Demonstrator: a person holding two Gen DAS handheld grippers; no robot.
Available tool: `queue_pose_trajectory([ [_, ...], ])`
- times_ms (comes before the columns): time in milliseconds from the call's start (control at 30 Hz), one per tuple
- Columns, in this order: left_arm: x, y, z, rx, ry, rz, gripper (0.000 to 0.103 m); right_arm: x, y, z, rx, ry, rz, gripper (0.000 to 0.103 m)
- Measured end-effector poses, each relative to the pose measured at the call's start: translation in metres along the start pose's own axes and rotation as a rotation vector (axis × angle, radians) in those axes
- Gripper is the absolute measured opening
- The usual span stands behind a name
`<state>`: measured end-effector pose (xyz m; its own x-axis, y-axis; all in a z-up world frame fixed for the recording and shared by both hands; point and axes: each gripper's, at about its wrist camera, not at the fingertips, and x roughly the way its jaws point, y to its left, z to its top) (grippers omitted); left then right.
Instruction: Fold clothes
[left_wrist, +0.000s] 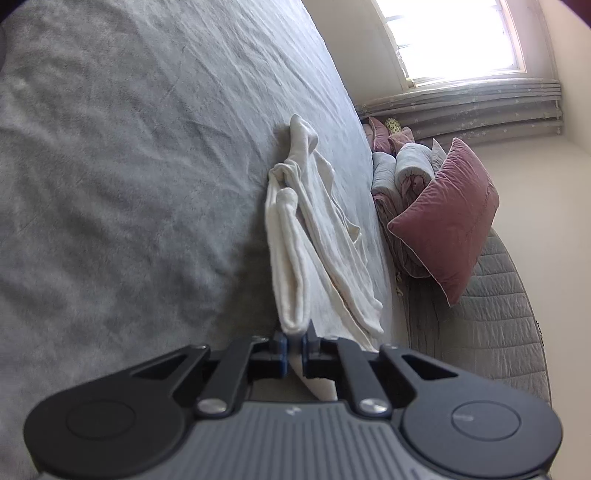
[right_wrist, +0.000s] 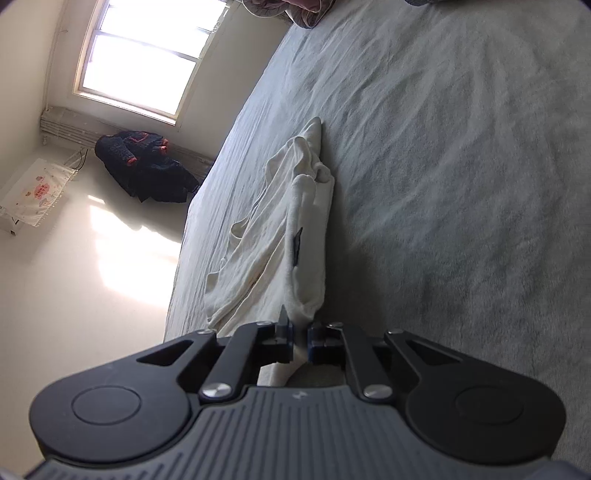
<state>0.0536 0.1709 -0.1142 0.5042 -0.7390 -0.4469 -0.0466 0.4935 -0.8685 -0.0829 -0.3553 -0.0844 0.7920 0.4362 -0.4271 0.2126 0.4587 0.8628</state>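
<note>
So my left hand-held gripper (left_wrist: 294, 345) is clamped down on one end of the cream garment (left_wrist: 314, 236), blue pads pinched tight on a rolled fold with a bit of cloth poking out behind the jaws. My right hand-held gripper (right_wrist: 300, 338) is doing the same thing in its own view, closed narrow on a bunched end of that cream garment (right_wrist: 284, 229). The cloth runs straight away from each gripper as a long, twisted strip, so its long axis lines up with the fingers, and the far end tapers to a point lying on the grey bed (left_wrist: 129, 166). It sits close to one edge of the bed: in the left view that edge is just to the right of the cloth, with a pink pillow (left_wrist: 448, 218) and rolled blankets (left_wrist: 402, 173) beyond it. In the right view the edge is to the left, then bare pale floor (right_wrist: 92, 277) and a dark pile of clothes (right_wrist: 144, 166) under the window (right_wrist: 144, 59). On the other side of the cloth there's a wide stretch of wrinkled bed cover.
</note>
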Motion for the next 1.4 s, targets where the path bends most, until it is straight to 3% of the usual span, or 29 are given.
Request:
queue_pose_trajectory([
  [200,-0.022,0.009,-0.012,0.033,0.041,0.016,0.0,-0.022,-0.01,-0.012,-0.037,0.024,-0.035,0.002],
  [300,-0.031,0.013,-0.016,0.05,0.049,0.032,0.009,-0.028,-0.016,-0.012,-0.045,0.006,-0.058,0.013],
  [367,-0.034,0.011,-0.014,0.083,0.022,0.065,0.025,-0.03,-0.018,-0.01,-0.044,-0.01,-0.064,0.013],
  [500,-0.03,0.004,-0.006,0.134,-0.007,0.069,0.043,-0.021,-0.012,-0.004,-0.058,-0.028,-0.069,0.017],
  [533,-0.026,0.003,-0.005,0.136,0.005,0.065,0.049,-0.016,-0.009,-0.003,-0.064,-0.025,-0.072,0.022],
  [567,-0.021,0.002,-0.004,0.137,0.02,0.06,0.052,-0.01,-0.007,-0.002,-0.067,-0.022,-0.082,0.038],
  [600,-0.018,0.001,-0.005,0.141,0.022,0.071,0.053,-0.005,-0.006,-0.002,-0.069,-0.025,-0.092,0.044],
  [667,-0.015,-0.004,-0.007,0.17,0.008,0.103,0.052,0.004,-0.004,-0.002,-0.077,-0.026,-0.118,0.046],
  [733,-0.019,-0.022,-0.014,0.31,-0.039,0.182,0.053,0.005,0.0,-0.003,-0.1,-0.048,-0.16,0.046],
  [800,-0.024,-0.044,-0.025,0.499,-0.088,0.259,0.053,0.002,0.013,-0.007,-0.208,-0.076,-0.21,0.046],
  [867,-0.026,-0.06,-0.033,0.651,-0.106,0.282,0.055,0.0,0.027,-0.012,-0.317,-0.103,-0.259,0.046],
  [933,-0.026,-0.074,-0.04,0.815,-0.099,0.269,0.055,0.0,0.046,-0.021,-0.506,-0.102,-0.291,0.046],
  [1067,-0.009,-0.094,-0.053,1.109,-0.001,0.279,0.056,0.009,0.072,-0.041,-0.862,-0.044,-0.328,0.047],
  [1233,0.023,-0.098,-0.074,1.416,0.166,0.318,0.056,0.027,0.069,-0.062,-1.141,0.117,-0.353,0.047],
  [1333,0.035,-0.092,-0.072,1.515,0.235,0.376,0.056,0.04,0.065,-0.067,-1.273,0.193,-0.404,0.047],
  [1400,0.036,-0.089,-0.066,1.526,0.253,0.365,0.056,0.047,0.058,-0.067,-1.334,0.245,-0.445,0.047],
])
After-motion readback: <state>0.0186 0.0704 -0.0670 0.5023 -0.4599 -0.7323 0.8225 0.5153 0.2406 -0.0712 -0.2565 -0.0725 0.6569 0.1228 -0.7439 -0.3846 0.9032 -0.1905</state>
